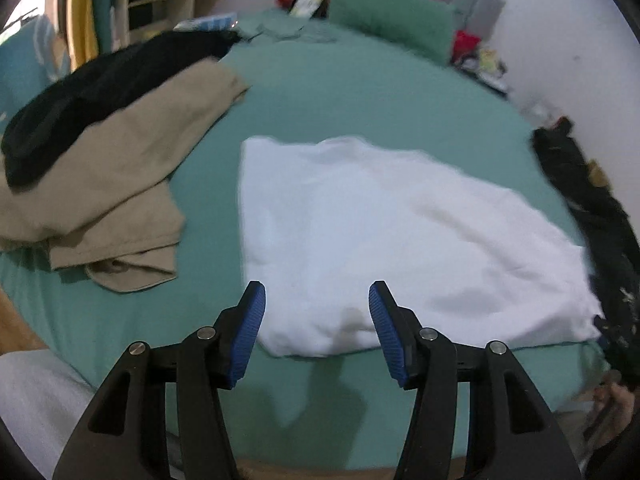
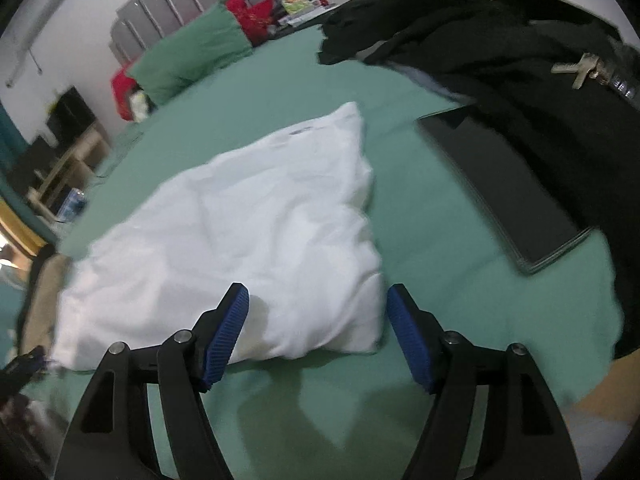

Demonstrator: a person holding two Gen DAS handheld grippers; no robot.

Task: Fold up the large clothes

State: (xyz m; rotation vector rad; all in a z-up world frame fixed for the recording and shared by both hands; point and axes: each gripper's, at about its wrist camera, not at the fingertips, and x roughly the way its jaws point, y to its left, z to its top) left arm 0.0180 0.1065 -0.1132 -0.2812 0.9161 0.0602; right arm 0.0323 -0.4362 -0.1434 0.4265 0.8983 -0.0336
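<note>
From the left wrist, the left gripper (image 1: 316, 300) is hovering released, jaws apart with nothing between them, over the near edge of the white garment (image 1: 384, 240), which is lying folded flat in the middle of the green bed (image 1: 340, 92). A tan garment (image 1: 112, 200) with a black garment (image 1: 88, 96) on top is sitting to the left, apart from the white one, and a dark heap (image 1: 588, 216) is crowding the bed's right edge. A green pillow (image 1: 388, 16) is leaning at the headboard, well away. Bare sheet is lying open between the piles and in front of the jaws. From the right wrist, the right gripper (image 2: 318, 304) is also hanging released and empty above the white garment's (image 2: 240, 232) near corner. A dark flat slab (image 2: 504, 184) is lying to the right, apart from the garment, beside a black clothes pile (image 2: 500, 28) with keys (image 2: 580, 70) on it. Open sheet is running between slab and garment. No writing is readable in either view.
</note>
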